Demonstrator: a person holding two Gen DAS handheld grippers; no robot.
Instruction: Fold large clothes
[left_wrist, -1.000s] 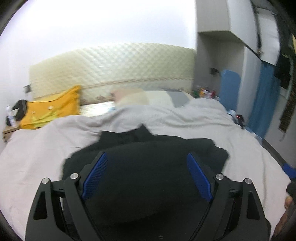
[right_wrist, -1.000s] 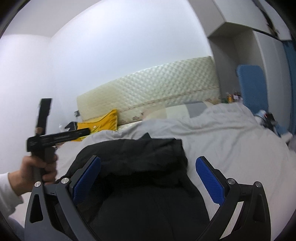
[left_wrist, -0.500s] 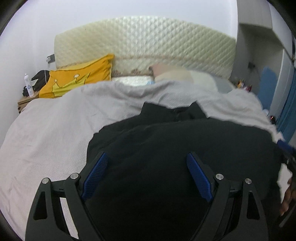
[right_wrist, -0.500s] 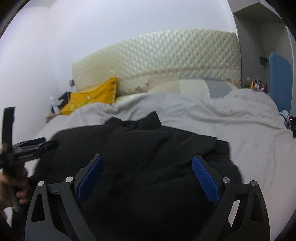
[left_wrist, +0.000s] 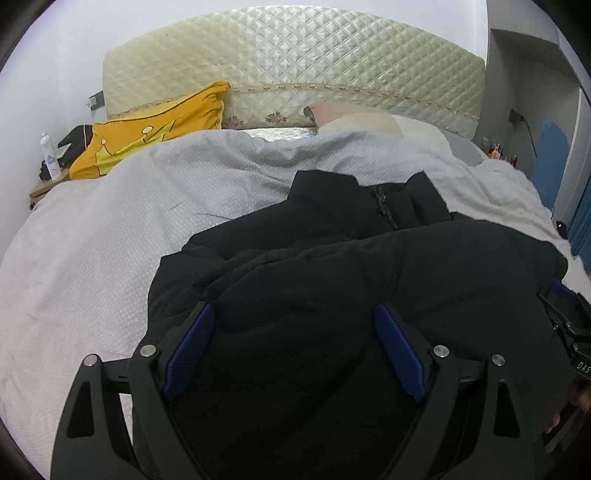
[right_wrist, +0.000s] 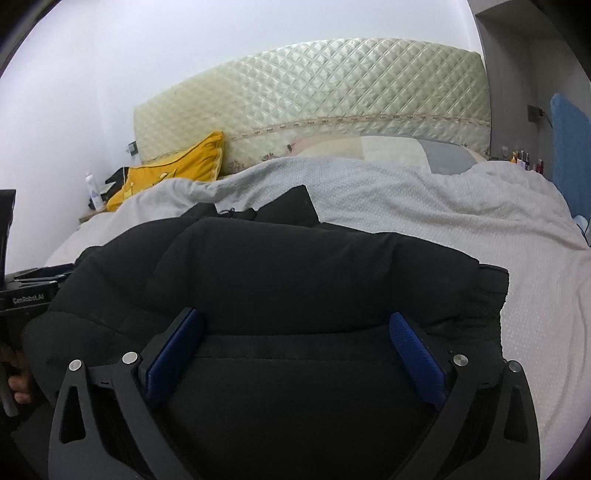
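Left wrist view has the left gripper (left_wrist: 291, 347) spread wide, its blue pads (left_wrist: 188, 343) well apart and gripping nothing, low over the black jacket (left_wrist: 332, 277) that lies on the pale grey duvet (left_wrist: 110, 240). Half a second ago the collar sat higher in this view; now the garment fills more of the lower field and the camera sits closer to it. At the right edge, part of the other tool shows against the jacket's side. Right wrist view shows the right gripper (right_wrist: 295, 350) likewise released, pads (right_wrist: 415, 354) apart over a puffed fold of the jacket (right_wrist: 295, 266), which looks bulkier and nearer than before. Beyond it the duvet (right_wrist: 443, 206) runs to a yellow pillow (right_wrist: 177, 166) and the quilted cream headboard (right_wrist: 332, 92).
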